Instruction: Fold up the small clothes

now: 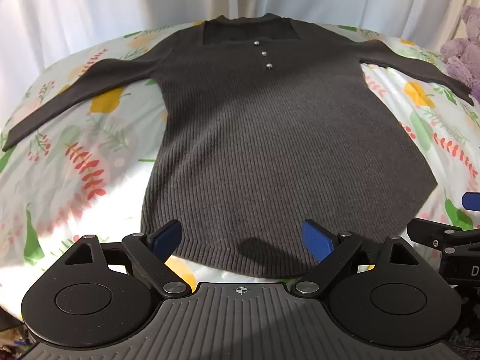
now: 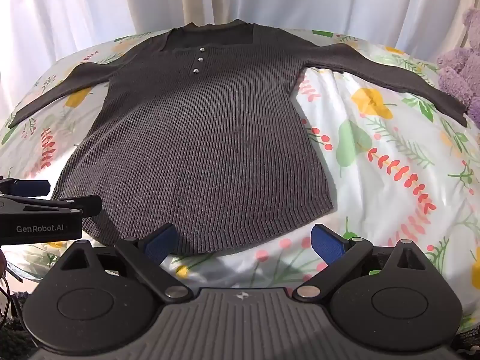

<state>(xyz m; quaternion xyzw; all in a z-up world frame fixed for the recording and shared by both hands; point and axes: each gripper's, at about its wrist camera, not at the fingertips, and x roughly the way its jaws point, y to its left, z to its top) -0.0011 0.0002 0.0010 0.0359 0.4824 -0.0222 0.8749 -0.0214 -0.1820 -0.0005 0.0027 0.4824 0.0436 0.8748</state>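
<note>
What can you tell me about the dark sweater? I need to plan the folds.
The dark sweater is a charcoal ribbed knit with long sleeves, a square neckline and three small silver buttons down the chest. It lies flat, front up, on the floral sheet, both sleeves spread outward, hem nearest the cameras. No fold is made yet. Neither open hand-held gripper grips it.

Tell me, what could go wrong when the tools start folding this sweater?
1. The dark grey ribbed knit sweater lies on a loose floral bedsheet; an open tool could pinch sheet along with the hem.
2. The left tool and right tool sit close together near the hem, so they might bump.
3. The right sleeve end lies by a purple plush toy, which could snag or get dragged.
</note>
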